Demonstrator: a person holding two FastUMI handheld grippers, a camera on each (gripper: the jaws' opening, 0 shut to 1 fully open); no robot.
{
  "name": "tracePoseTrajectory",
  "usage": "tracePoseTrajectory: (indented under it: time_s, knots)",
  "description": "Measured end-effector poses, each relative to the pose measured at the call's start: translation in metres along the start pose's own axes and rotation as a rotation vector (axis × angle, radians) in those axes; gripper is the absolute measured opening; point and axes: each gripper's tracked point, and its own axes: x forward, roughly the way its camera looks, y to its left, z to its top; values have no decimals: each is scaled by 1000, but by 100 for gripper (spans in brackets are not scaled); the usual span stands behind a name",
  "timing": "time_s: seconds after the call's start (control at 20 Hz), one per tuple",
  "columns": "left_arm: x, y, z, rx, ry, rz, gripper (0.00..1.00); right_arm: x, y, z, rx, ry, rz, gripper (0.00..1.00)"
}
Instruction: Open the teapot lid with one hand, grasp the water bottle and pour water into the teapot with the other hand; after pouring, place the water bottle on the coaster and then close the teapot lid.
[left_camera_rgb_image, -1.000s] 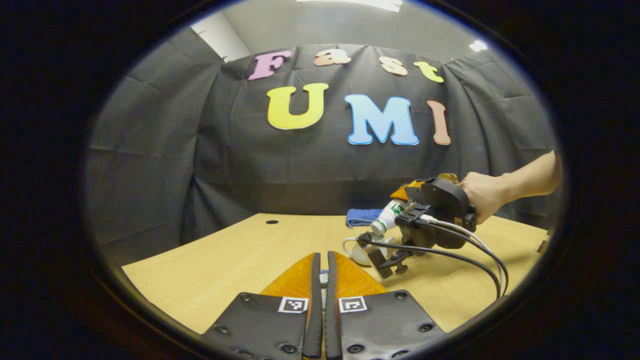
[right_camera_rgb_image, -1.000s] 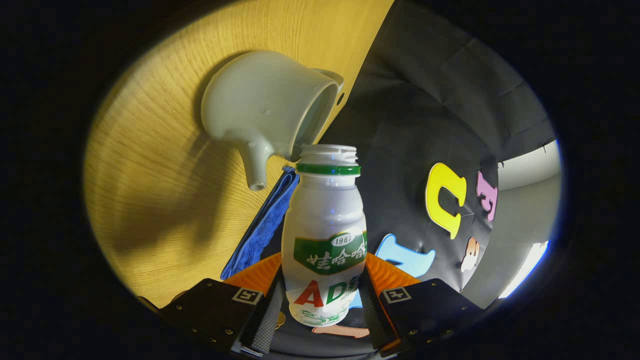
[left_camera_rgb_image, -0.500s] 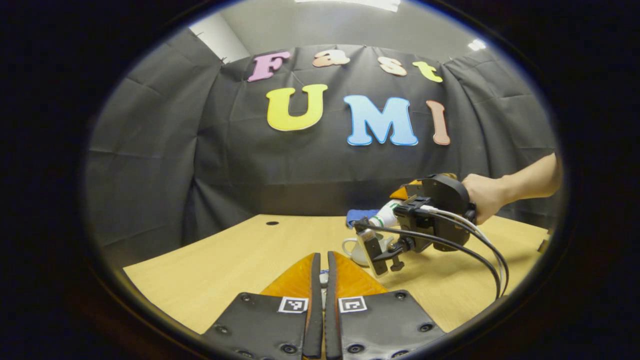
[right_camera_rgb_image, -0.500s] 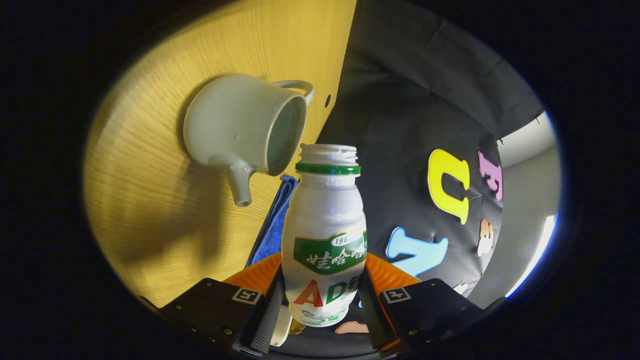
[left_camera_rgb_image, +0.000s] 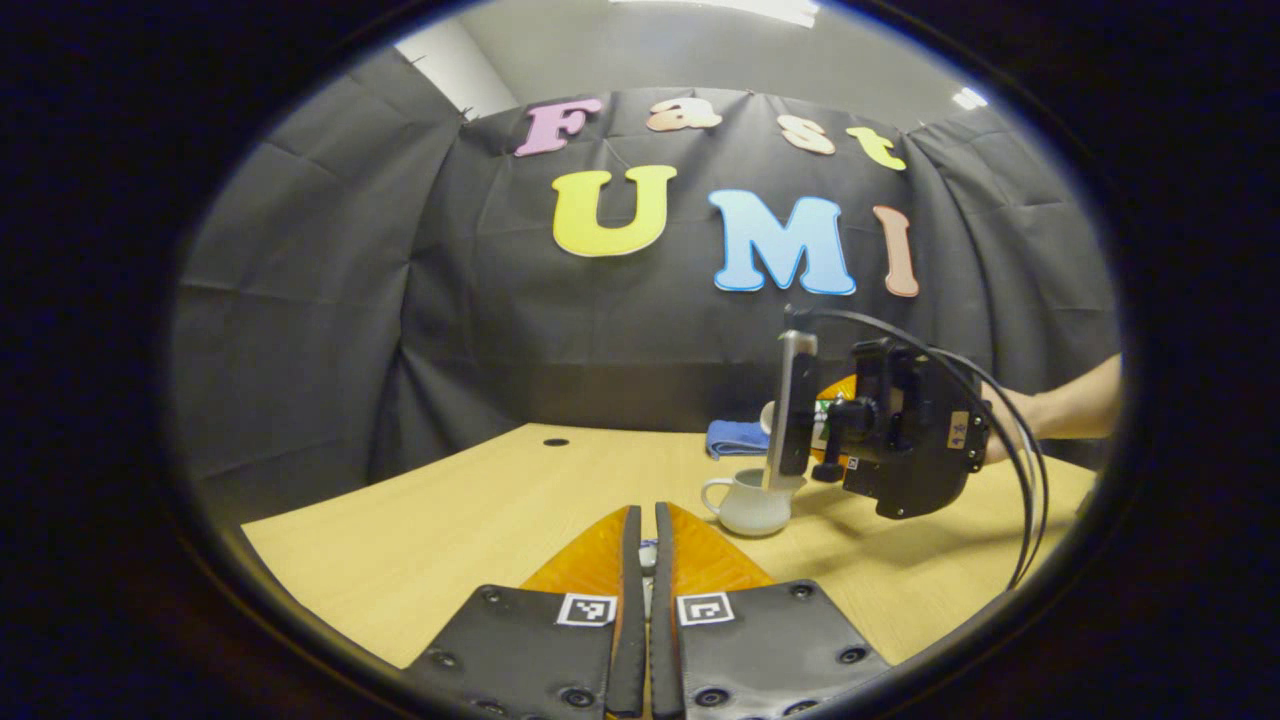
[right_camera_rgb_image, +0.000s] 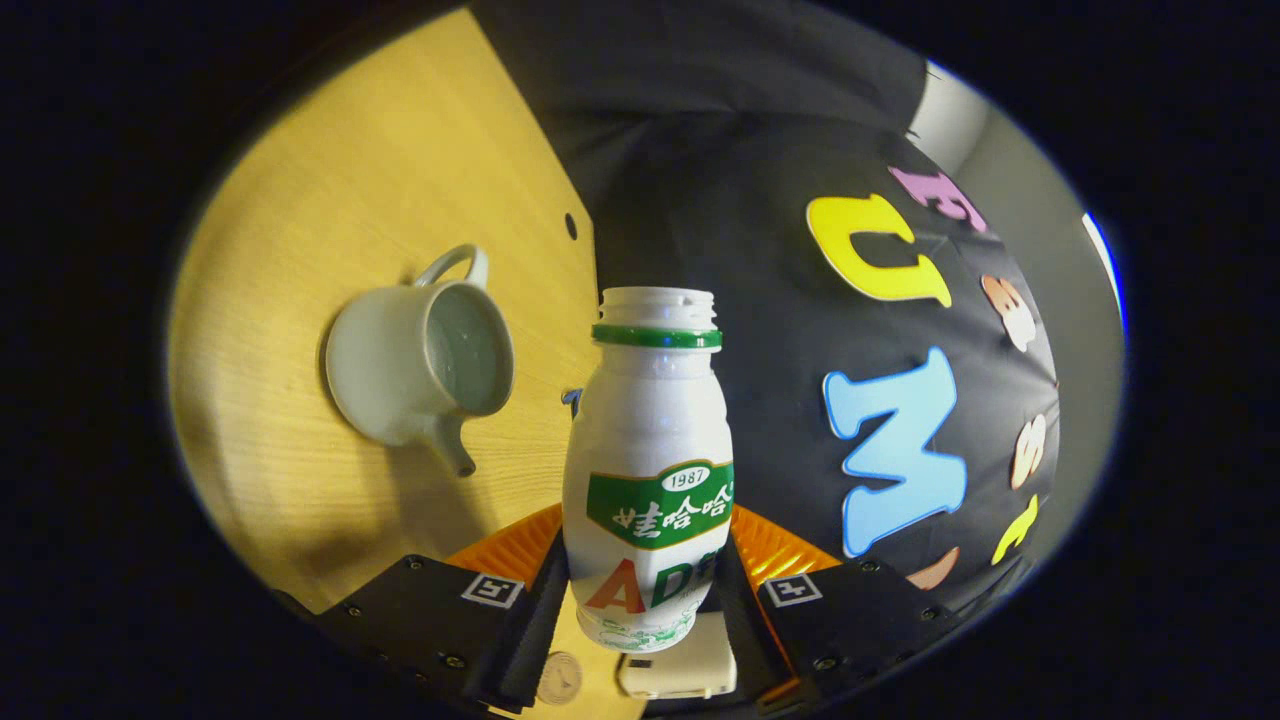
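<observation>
A white bottle (right_camera_rgb_image: 650, 480) with a green label and an uncapped neck stands up between the fingers of my right gripper (right_camera_rgb_image: 645, 565), which is shut on its lower body. The pale green teapot (right_camera_rgb_image: 420, 365) sits lidless on the wooden table (right_camera_rgb_image: 330, 180), to the left of the bottle and apart from it. From the left gripper view, the teapot (left_camera_rgb_image: 750, 505) stands just below the right gripper (left_camera_rgb_image: 835, 412), which a hand (left_camera_rgb_image: 1010, 425) holds. My left gripper (left_camera_rgb_image: 648, 545) hangs low over the near table, shut on a small pale piece at its tips, apparently the teapot lid.
A blue folded cloth (left_camera_rgb_image: 738, 438) lies behind the teapot near the wall. Black cables (left_camera_rgb_image: 1020, 480) loop off the right gripper. A small hole (left_camera_rgb_image: 556, 441) marks the tabletop at the far left. A pale flat block (right_camera_rgb_image: 675, 672) shows under the bottle.
The right gripper has swung the bottle from lying tilted over the teapot's mouth back to upright and away from it. The left gripper has stayed put.
</observation>
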Motion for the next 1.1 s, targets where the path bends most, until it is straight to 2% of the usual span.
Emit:
tracePoseTrajectory:
  time_s: [0.05, 0.1, 0.15, 0.3, 0.45, 0.5, 0.6, 0.65, 0.8, 0.85, 0.9, 1.1]
  knots:
    - [0, 2, -2, 5, -1, 3, 12, -1, -3, 1, 84, -8, 6, 72]
    - [1, 2, -2, 7, 0, -1, 8, -4, -7, 4, 168, -19, 4, 72]
    - [2, 1, 0, 7, 0, -8, 12, -8, -10, 5, 250, -27, 5, 72]
    - [2, -7, 4, -8, -9, -44, 12, -26, -21, -9, 486, -33, -5, 73]
    - [10, -15, 11, -29, -37, -78, 12, -44, -33, -49, 688, -3, -30, 72]
    - [12, -20, 13, -47, -42, -94, 8, -52, -32, -65, 768, 9, -24, 72]
    - [13, -29, 15, -68, -44, -114, 8, -65, -28, -91, 931, 24, 3, 72]
    - [15, -31, 16, -67, -41, -126, 12, -73, -25, -101, 989, 18, 9, 72]
    - [15, -38, 14, -57, -34, -168, 12, -85, -23, -139, 1047, 71, -46, 72]
    - [16, -41, 14, -56, -32, -182, 8, -87, -21, -147, 1070, 75, -58, 72]
    - [17, -43, 15, -59, -33, -193, 12, -88, -18, -154, 1084, 89, -69, 72]
    - [20, -51, 15, -82, -33, -200, 12, -89, -13, -172, 1139, 99, -108, 72]
